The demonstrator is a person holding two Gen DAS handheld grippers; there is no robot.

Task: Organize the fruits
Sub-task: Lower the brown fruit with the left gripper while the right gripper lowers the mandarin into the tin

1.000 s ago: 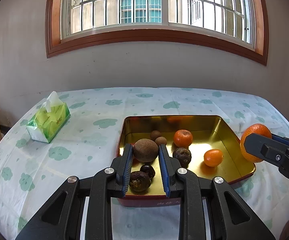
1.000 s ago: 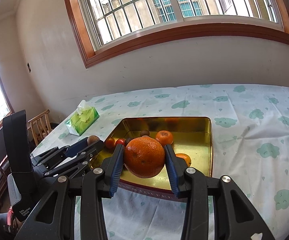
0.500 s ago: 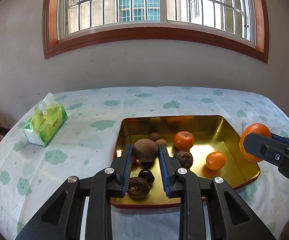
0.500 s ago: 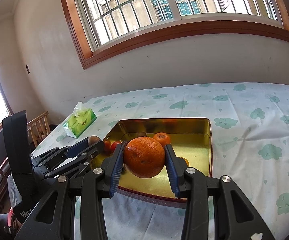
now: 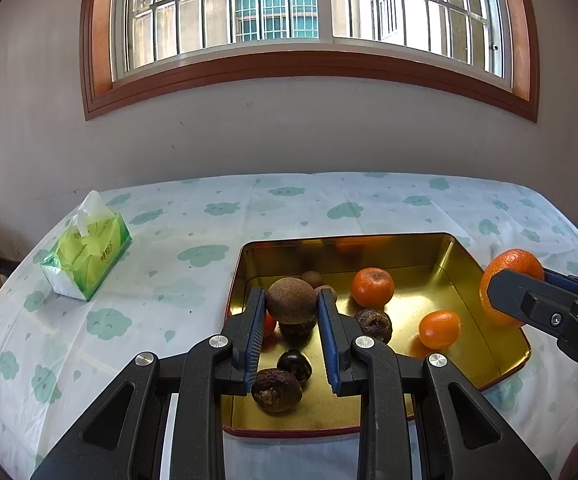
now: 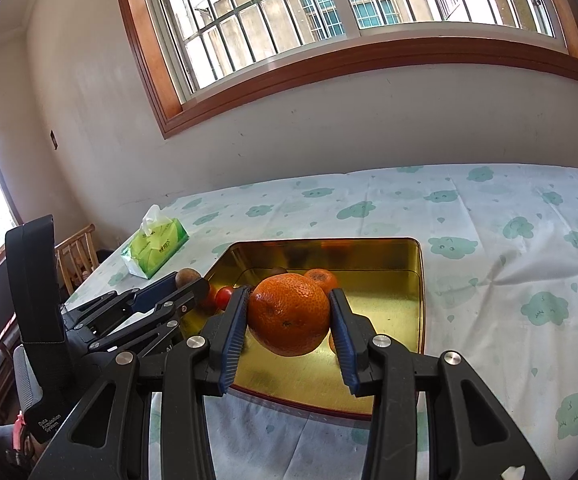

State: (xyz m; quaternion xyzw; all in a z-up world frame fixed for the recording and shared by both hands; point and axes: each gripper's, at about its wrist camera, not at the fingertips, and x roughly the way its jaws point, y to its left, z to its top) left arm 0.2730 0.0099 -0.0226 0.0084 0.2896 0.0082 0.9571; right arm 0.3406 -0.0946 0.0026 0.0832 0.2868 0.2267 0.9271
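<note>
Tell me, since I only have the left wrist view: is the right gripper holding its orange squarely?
Observer: Yes. The right wrist view shows the right gripper with both jaws flat against the orange's sides.
Operator: Where does it sit against the tin?
Observer: It shows against the tin's floor, in front of a small orange.
Operator: What is the red thing behind my left jaw?
Observer: A tomato, in the tin near its left wall.
</note>
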